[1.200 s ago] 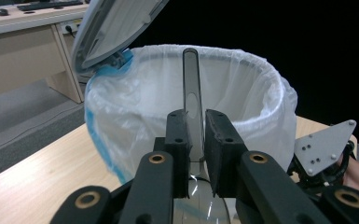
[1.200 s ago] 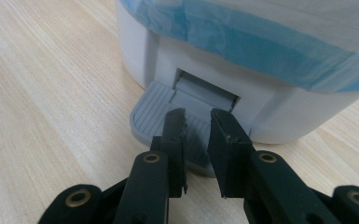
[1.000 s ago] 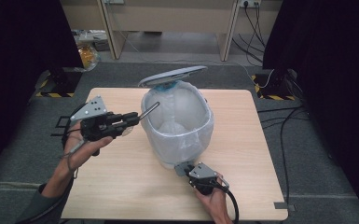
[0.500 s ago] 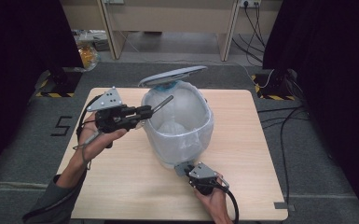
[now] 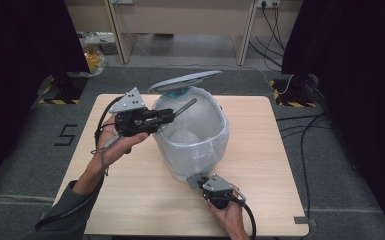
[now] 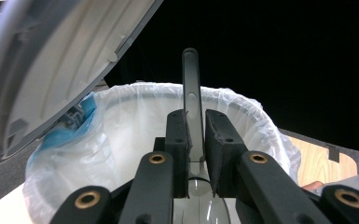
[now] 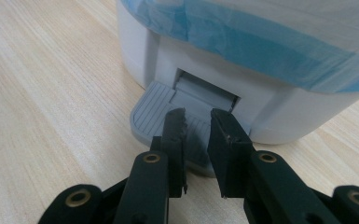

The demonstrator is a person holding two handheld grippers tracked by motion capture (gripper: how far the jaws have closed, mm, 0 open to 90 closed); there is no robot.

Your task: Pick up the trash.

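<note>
Lab: black curtains, hazard-taped stands

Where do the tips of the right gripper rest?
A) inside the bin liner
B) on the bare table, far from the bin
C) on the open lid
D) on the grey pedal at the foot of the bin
D: in the right gripper view the right gripper presses its near-closed jaws onto the ribbed grey pedal of the white bin.

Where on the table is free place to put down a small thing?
The table is bare between the bin and its right edge, and along the near edge left of the right tongs. It is crowded left of the bin, where the left tongs hold a spoon.
</note>
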